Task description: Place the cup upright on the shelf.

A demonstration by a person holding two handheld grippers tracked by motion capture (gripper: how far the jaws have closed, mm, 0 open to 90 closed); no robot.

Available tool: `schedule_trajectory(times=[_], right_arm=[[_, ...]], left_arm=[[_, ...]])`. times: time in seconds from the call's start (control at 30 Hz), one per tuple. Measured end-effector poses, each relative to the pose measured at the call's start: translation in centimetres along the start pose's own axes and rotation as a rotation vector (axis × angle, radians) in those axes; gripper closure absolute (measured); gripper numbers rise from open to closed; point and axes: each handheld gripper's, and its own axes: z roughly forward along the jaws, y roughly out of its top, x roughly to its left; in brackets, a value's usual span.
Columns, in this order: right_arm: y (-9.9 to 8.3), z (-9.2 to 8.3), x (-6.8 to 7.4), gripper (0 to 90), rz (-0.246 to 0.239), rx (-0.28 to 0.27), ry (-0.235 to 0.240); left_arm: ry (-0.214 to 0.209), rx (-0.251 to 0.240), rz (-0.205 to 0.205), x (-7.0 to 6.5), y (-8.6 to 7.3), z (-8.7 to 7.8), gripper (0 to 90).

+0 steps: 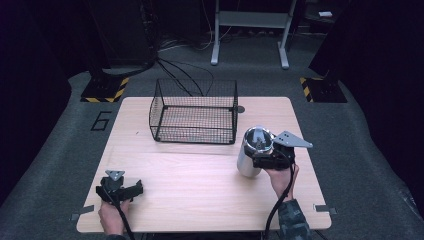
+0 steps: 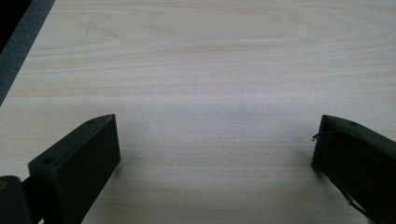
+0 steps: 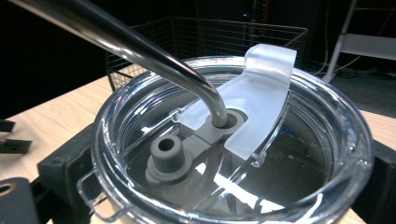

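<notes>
right gripper (image 1: 264,159): fingers pinched steel tumbler (image 1: 251,152) on bench (image 1: 200,195) | left gripper (image 1: 119,189): fingers spread, empty, near edge | wire basket (image 1: 194,111): empty; judged early, tumbler probably not yet placed

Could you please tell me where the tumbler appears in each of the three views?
High view: tumbler right of centre, between the right gripper's jaws.
Left gripper view: bare table, jaws apart.
Right gripper view: its clear lid and metal straw up close.
Shared landmark: wire basket.
</notes>
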Motion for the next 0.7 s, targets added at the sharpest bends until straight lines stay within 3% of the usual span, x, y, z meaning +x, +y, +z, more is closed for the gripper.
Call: schedule_trajectory(times=[0.4,0.7], right_arm=[[1.6,2.0,1.6,3.3,-0.013,0.001,0.076],[2.8,3.4,2.1,3.3,-0.014,0.009,0.106]], left_arm=[[0.0,-0.001,0.0,0.0,0.0,0.0,0.5],[-0.002,0.001,-0.002,0.0,0.0,0.0,0.4]])
